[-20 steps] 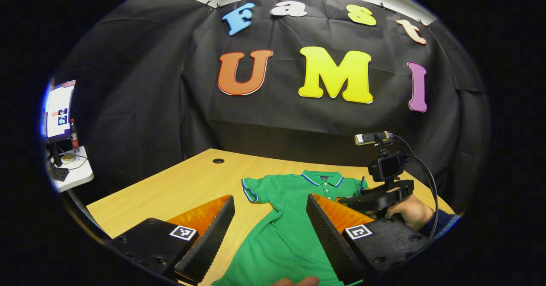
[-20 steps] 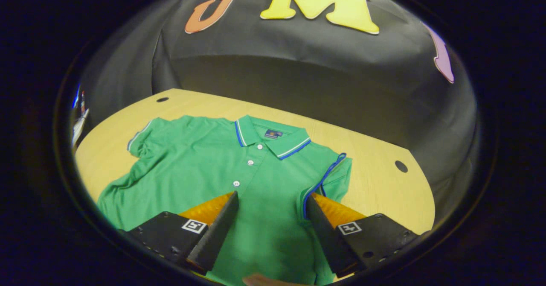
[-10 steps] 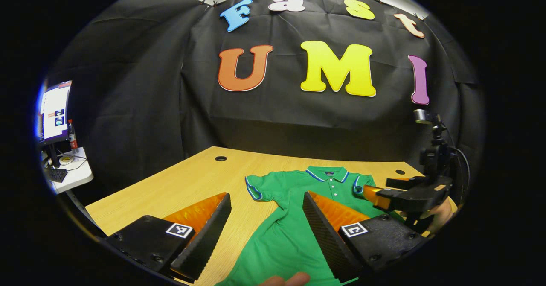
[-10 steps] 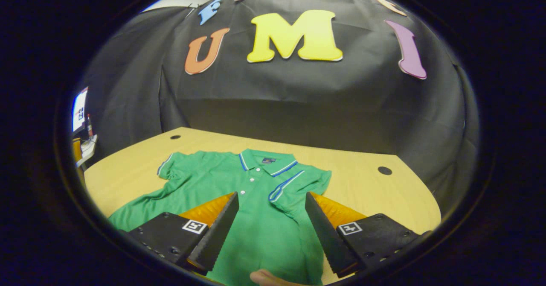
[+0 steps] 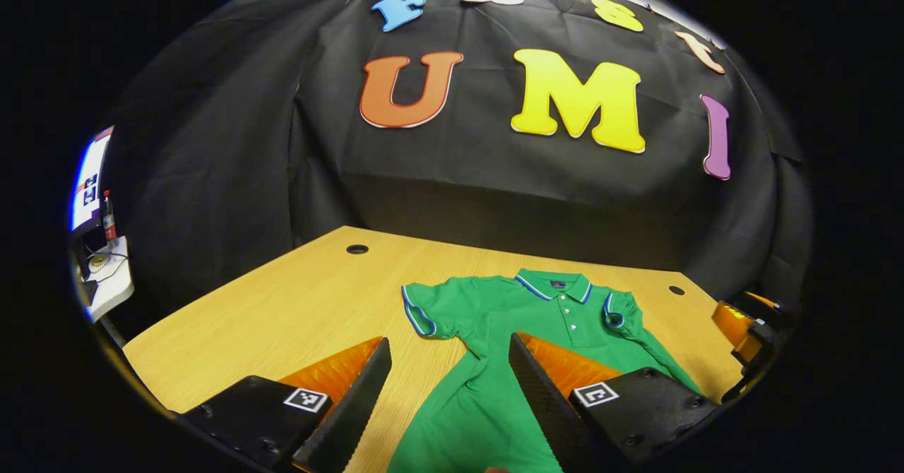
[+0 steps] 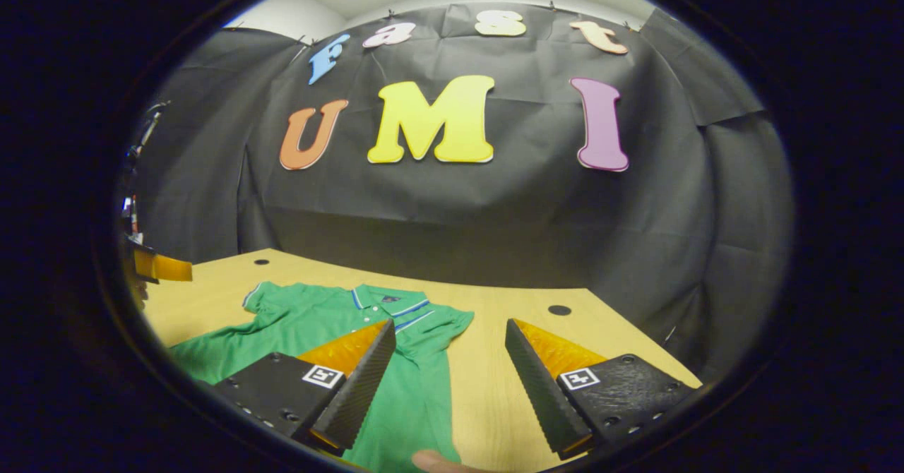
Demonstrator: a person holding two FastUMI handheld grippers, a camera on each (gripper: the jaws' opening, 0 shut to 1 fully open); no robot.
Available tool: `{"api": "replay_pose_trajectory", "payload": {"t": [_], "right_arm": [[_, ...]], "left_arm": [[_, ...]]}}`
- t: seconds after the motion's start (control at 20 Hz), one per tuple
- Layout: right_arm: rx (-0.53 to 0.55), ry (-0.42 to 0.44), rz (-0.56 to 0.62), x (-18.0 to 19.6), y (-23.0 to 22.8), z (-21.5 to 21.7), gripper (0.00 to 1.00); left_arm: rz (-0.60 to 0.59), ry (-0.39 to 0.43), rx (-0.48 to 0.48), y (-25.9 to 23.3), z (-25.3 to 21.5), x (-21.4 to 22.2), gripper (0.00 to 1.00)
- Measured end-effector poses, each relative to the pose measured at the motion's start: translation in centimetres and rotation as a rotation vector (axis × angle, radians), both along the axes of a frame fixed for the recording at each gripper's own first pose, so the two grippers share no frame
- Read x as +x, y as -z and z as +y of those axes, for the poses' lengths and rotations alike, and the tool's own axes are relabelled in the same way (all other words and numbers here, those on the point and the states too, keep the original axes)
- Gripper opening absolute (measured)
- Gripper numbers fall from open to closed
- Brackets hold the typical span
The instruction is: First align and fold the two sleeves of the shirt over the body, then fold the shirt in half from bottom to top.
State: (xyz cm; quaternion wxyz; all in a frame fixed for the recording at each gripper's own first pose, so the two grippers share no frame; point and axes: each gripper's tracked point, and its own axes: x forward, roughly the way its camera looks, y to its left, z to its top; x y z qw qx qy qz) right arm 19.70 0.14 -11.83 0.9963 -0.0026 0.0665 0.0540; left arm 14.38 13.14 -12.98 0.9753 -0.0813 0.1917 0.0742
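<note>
A: Green knit, blue-and-white trim: one polo shirt (image 5: 537, 346), lying flat and face up on the wooden table (image 5: 282, 318), collar (image 5: 554, 286) at the end farthest from both grippers, buttons showing. Where is it relative to the tools?

B: Ahead of and below the left gripper (image 5: 448, 395), its body running between and under that gripper's two fingers. In the right gripper view the shirt (image 6: 332, 318) sits ahead and to the left of the right gripper (image 6: 448, 388); bare table lies between that gripper's fingers.

A: Sleeves?

B: The sleeve (image 5: 424, 310) on the left of the left gripper view is spread outward, cuff stripe visible. The other sleeve (image 5: 618, 310) looks tucked in over the body, though I judge that loosely.

A: Grippers?

B: Both spread wide, holding nothing, hovering above the cloth. A fingertip shows at the bottom edge of the right gripper view.

A: Surroundings?

B: Black cloth wall behind; two cable holes (image 5: 357, 249) in the table; a side stand with a screen (image 5: 88, 183) far left.

A: Risks?

B: My reading: one sleeve remains. Pinching too deep would lift the body layer with it and drag the shirt askew. A shallow bite could slip, leaving sleeves misaligned, so the bottom-to-top fold comes out crooked.
</note>
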Motion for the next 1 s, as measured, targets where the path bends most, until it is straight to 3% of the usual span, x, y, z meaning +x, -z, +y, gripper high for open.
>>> {"api": "replay_pose_trajectory", "payload": {"t": [0.25,0.55,0.7,1.0], "right_arm": [[0.053,-0.020,-0.029,-1.1,-1.0,0.0,0.95],[0.110,-0.014,-0.031,-1.3,-1.3,-0.7,0.95],[0.156,-0.043,-0.010,-1.5,-1.2,-0.2,0.94],[0.162,-0.053,-0.011,-1.5,-1.2,-0.1,0.95]], "left_arm": [[0.053,-0.026,-0.029,1.2,3.3,6.6,1.00],[0.161,-0.061,-0.194,6.0,6.2,13.3,1.00],[0.225,-0.032,-0.240,8.8,6.5,14.7,0.95],[0.248,-0.025,-0.295,9.9,5.3,15.2,0.82]]}}
